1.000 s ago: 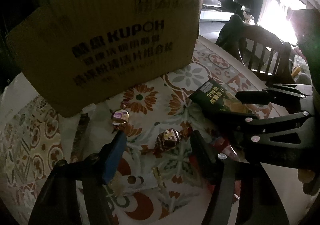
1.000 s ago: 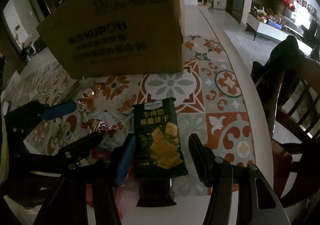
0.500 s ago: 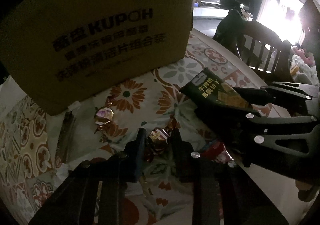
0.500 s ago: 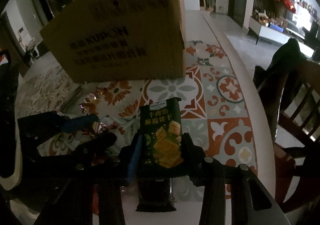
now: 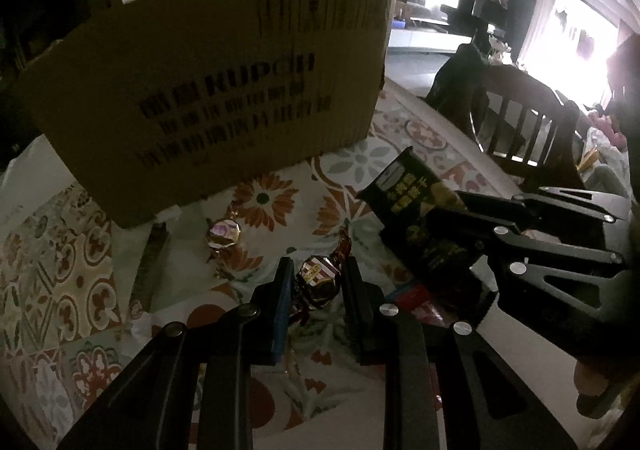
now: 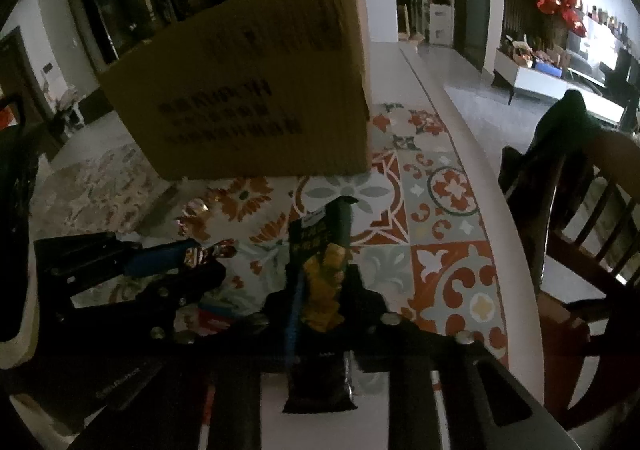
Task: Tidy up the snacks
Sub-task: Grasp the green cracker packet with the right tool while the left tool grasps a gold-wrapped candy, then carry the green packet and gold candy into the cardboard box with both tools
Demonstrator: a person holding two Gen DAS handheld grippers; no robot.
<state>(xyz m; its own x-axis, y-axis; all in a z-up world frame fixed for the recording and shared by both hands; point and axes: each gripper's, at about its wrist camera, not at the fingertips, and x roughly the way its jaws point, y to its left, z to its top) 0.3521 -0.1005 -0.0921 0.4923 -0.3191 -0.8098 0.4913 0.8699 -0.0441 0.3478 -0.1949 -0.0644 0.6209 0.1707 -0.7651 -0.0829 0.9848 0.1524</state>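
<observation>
My left gripper (image 5: 316,270) is shut on a shiny brown wrapped candy (image 5: 318,282) just above the patterned tablecloth (image 5: 264,198). From the right wrist view the same candy (image 6: 200,254) shows between its fingers. My right gripper (image 6: 320,282) is closing its jaws on a dark green cracker packet (image 6: 324,250). The pads press the packet's sides, so it is buckled and its far end tilts up. In the left wrist view the packet (image 5: 412,190) sticks out of the right gripper (image 5: 460,218). A large cardboard box (image 5: 224,102) stands behind both.
A second wrapped candy (image 5: 224,236) lies loose in front of the box. A red wrapper (image 5: 416,300) lies between the two grippers, and a dark wrapper (image 6: 320,382) under the right one. A thin dark bar (image 5: 150,270) lies at left. A wooden chair (image 6: 580,230) stands past the table's rounded edge (image 6: 500,210).
Both grippers have gone from wide open to closed: the left onto the candy, the right onto the cracker packet, which has buckled and tipped up at its far end.
</observation>
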